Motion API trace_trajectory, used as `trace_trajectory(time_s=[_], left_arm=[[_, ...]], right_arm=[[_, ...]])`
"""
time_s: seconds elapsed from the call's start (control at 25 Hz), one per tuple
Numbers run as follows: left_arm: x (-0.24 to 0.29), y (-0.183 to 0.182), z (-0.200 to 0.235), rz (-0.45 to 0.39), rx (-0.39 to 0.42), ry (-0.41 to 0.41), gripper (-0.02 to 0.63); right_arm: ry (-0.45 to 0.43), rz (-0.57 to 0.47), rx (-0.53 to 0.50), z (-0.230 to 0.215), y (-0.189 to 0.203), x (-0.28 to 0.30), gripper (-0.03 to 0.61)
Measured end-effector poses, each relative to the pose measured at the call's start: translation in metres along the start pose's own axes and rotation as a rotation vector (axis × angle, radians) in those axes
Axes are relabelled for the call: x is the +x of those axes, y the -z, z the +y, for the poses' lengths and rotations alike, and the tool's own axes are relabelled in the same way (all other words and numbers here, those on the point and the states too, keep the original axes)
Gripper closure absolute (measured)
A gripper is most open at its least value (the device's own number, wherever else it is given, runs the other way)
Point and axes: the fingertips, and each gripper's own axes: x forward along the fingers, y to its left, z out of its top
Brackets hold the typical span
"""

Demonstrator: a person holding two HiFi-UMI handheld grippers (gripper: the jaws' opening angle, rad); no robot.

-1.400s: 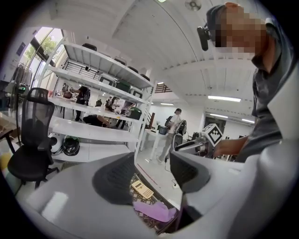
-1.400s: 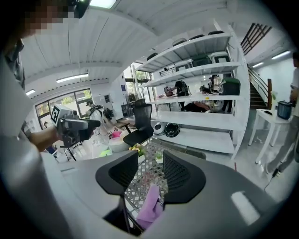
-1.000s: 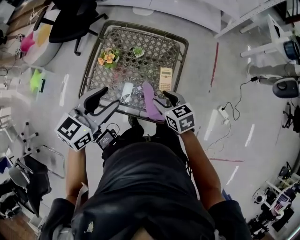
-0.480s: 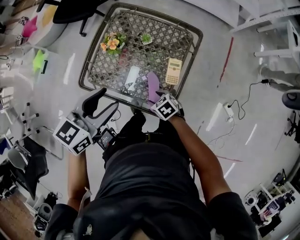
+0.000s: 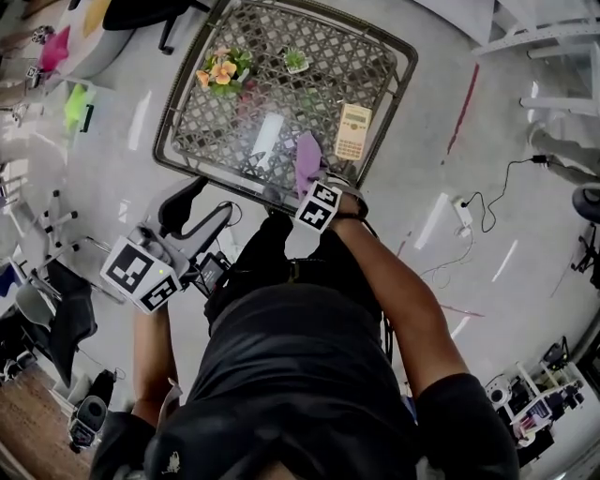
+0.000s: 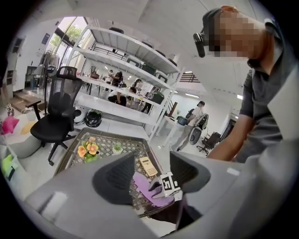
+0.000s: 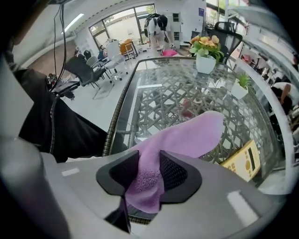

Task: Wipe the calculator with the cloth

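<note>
A beige calculator point(image 5: 353, 131) lies on the glass-topped wicker table point(image 5: 169, 122), near its right side. Just left of it lies a purple cloth point(image 5: 307, 160), reaching the table's near edge. My right gripper point(image 5: 317, 185) points steeply down at the cloth's near end. Its jaws are closing, and in the right gripper view the cloth point(image 7: 187, 135) is bunched between the pads of the right gripper point(image 7: 148, 175), with the calculator point(image 7: 243, 161) beyond. My left gripper point(image 5: 202, 211) hangs open and empty off the table's near left. The left gripper point(image 6: 152, 175) looks toward the cloth point(image 6: 147, 186).
An orange flower pot point(image 5: 220, 67) and a small green plant point(image 5: 295, 59) stand at the table's far side. A black office chair point(image 5: 141, 14) is beyond the table on the left. A power strip with a cable point(image 5: 462, 214) lies on the floor to the right.
My right gripper has dropped onto the cloth's near end, tipping downward, and its jaws have narrowed round the cloth. The left gripper has sunk a little.
</note>
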Motion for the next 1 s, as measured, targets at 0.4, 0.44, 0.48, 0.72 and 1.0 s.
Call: trace_trajectory(time_s=[0.4, 0.44, 0.48, 0.72, 1.0], left_arm=[[0.018, 0.003, 0.006, 0.029, -0.02, 0.013, 0.33], [0.02, 0.003, 0.007, 0.031, -0.022, 0.014, 0.329], [0.022, 0.002, 0.007, 0.034, -0.024, 0.015, 0.329], [0.032, 0.003, 0.012, 0.05, -0.04, 0.013, 0.33], [0.042, 0.007, 0.021, 0.066, -0.056, 0.005, 0.329]], right_arm=[[0.053, -0.261, 0.234, -0.068, -0.045, -0.061, 0.518], [0.077, -0.294, 0.26, -0.082, -0.048, -0.07, 0.518], [0.101, -0.322, 0.289, -0.098, -0.049, -0.078, 0.518], [0.239, -0.397, 0.449, -0.19, -0.038, -0.102, 0.518], [0.273, -0.407, 0.599, -0.238, -0.009, -0.093, 0.518]])
